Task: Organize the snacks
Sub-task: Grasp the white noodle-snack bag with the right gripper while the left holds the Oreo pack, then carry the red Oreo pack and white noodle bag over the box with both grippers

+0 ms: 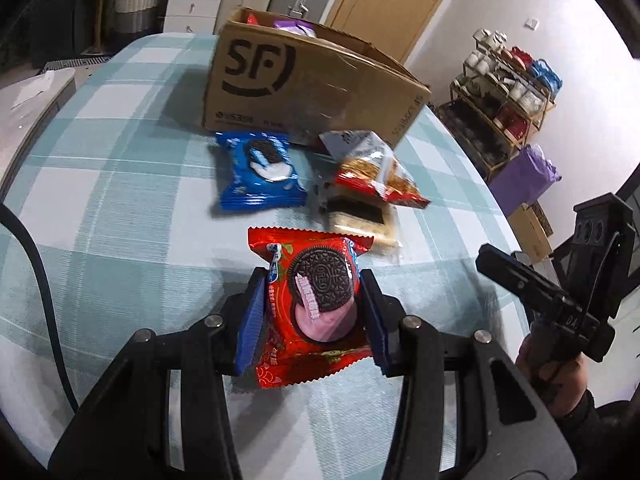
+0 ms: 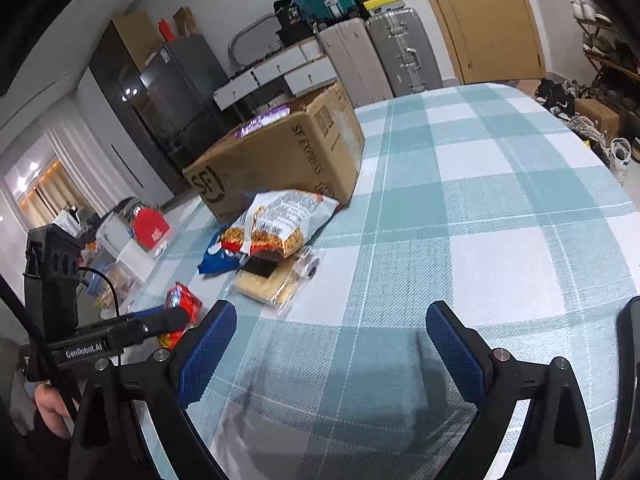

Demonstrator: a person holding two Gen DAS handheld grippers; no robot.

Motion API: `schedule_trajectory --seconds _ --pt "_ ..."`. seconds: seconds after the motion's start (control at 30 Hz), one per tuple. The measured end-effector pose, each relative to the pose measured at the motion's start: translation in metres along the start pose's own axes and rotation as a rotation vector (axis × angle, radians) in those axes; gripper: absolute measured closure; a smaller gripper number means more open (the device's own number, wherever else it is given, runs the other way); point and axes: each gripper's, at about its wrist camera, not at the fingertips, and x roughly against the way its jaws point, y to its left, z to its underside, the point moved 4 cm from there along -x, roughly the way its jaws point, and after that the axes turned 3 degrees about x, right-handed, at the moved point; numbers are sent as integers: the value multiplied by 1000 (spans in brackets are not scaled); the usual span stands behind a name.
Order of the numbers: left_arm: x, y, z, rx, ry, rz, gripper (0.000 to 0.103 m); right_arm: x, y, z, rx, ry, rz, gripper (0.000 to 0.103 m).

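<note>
Checked woven tablecloth (image 1: pixel 120 128), crinkly red packet (image 1: pixel 312 304)

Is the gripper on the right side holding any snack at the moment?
No, the right gripper stands open over the bare checked tablecloth with nothing between its blue pads.

Both cams look along own tongs, tilted down, close over teal-white checked worktop (image 1: pixel 120 128). Shared: brown cardboard SF box (image 1: pixel 304 84), snack packs in front of it.
</note>
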Motion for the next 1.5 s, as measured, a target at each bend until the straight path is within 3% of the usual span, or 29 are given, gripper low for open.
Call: schedule_trajectory --seconds 0.2,0.5,1.07,1.13,1.17,1.23,1.3,1.5 --pt "-3 20 -4 26 -33 -12 61 -12 12 -4 30 41 21 6" --pt "-12 35 1 33 -36 0 61 -47 41 -34 80 94 -14 6" --pt "-17 32 2 24 -50 7 61 -124 47 -82 -28 178 -44 6" --pt "-17 32 1 24 -51 8 61 -130 46 -81 -46 191 -49 14" --pt "-17 32 2 24 -51 7 61 -132 46 -81 -50 195 -44 23" --pt "-17 32 2 24 -52 9 61 -132 44 -80 -59 186 -50 26" --pt "-17 33 2 25 -52 11 61 -128 39 -78 -84 163 -66 43" --pt "-18 34 2 26 -53 11 61 -109 42 -72 -52 101 -85 53"
